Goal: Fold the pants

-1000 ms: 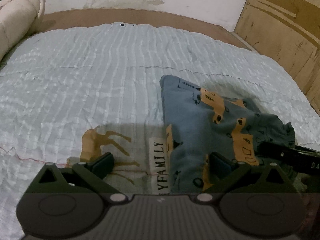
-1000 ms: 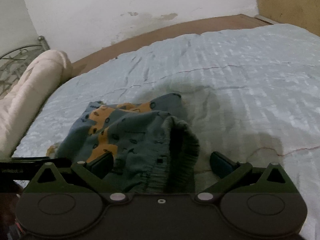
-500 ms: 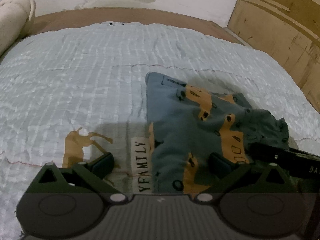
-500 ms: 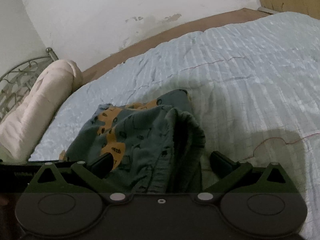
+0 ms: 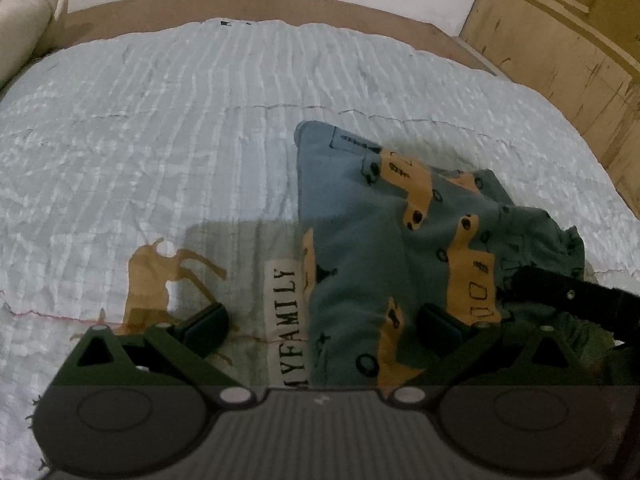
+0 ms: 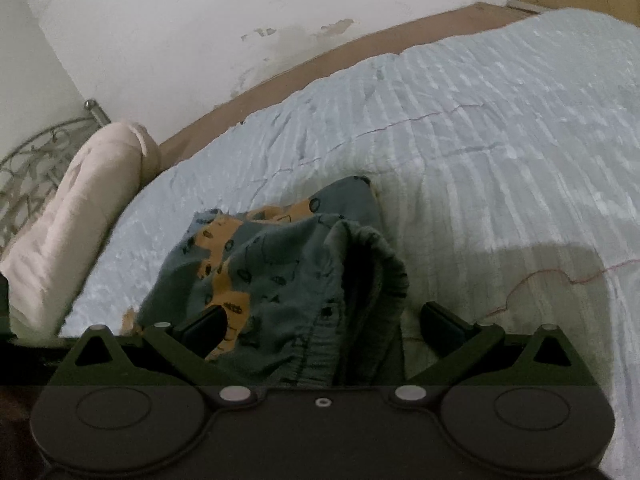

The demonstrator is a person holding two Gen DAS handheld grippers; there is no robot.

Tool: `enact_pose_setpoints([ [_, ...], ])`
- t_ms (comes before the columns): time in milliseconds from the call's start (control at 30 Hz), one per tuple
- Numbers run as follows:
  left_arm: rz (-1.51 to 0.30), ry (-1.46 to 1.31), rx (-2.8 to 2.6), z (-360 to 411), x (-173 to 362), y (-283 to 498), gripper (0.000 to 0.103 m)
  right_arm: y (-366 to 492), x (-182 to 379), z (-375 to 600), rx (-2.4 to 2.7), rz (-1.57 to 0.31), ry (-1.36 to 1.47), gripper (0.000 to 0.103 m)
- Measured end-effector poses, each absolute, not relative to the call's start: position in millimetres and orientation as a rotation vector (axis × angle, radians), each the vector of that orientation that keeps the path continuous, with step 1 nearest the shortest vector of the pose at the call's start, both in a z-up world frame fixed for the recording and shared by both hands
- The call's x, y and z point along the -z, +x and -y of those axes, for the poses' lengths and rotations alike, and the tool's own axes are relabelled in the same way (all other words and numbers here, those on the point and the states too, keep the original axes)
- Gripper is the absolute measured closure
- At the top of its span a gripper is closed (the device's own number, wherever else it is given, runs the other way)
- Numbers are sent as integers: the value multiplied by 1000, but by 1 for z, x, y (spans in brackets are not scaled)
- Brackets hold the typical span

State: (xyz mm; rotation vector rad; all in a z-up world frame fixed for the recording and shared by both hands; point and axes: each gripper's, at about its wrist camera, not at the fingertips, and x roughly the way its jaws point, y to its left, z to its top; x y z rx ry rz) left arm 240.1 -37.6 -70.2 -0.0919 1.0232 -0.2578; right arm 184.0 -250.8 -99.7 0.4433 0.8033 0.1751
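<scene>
Small blue-grey pants (image 5: 376, 240) with orange vehicle prints lie bunched on a pale quilted bedspread (image 5: 160, 140). In the left wrist view my left gripper (image 5: 322, 322) is open, its fingers spread over the pants' near left edge and the quilt. A finger of my right gripper (image 5: 576, 294) reaches in from the right at the waistband. In the right wrist view my right gripper (image 6: 324, 322) is open, with the ribbed elastic waistband (image 6: 372, 264) standing up between its fingers. The pants (image 6: 260, 272) spread away to the left.
A rolled cream blanket (image 6: 80, 216) lies along the bed's left side by a metal headboard (image 6: 28, 160). A brown bed frame (image 5: 280, 4) and white wall are behind. Wooden panels (image 5: 568, 40) stand at the right. The quilt carries a deer print (image 5: 160, 276) and a text label (image 5: 294, 320).
Both grippers have shifted slightly over the pants and stayed open. The pants lie in nearly the same bunched shape.
</scene>
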Motion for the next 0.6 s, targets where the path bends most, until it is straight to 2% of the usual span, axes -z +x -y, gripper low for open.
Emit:
enact_pose_setpoints([
  [133, -1025, -91, 259, 39, 70, 241, 1, 182, 96, 250, -158, -803, 456, 8],
  [400, -1028, -115, 267, 36, 66, 237, 1, 179, 94, 252, -150, -811, 463, 36],
  [500, -1031, -126, 264, 34, 64, 237, 1, 177, 94, 258, -148, -814, 502, 42],
  [600, -1029, -120, 270, 35, 62, 235, 1, 175, 92, 257, -152, -817, 489, 44],
])
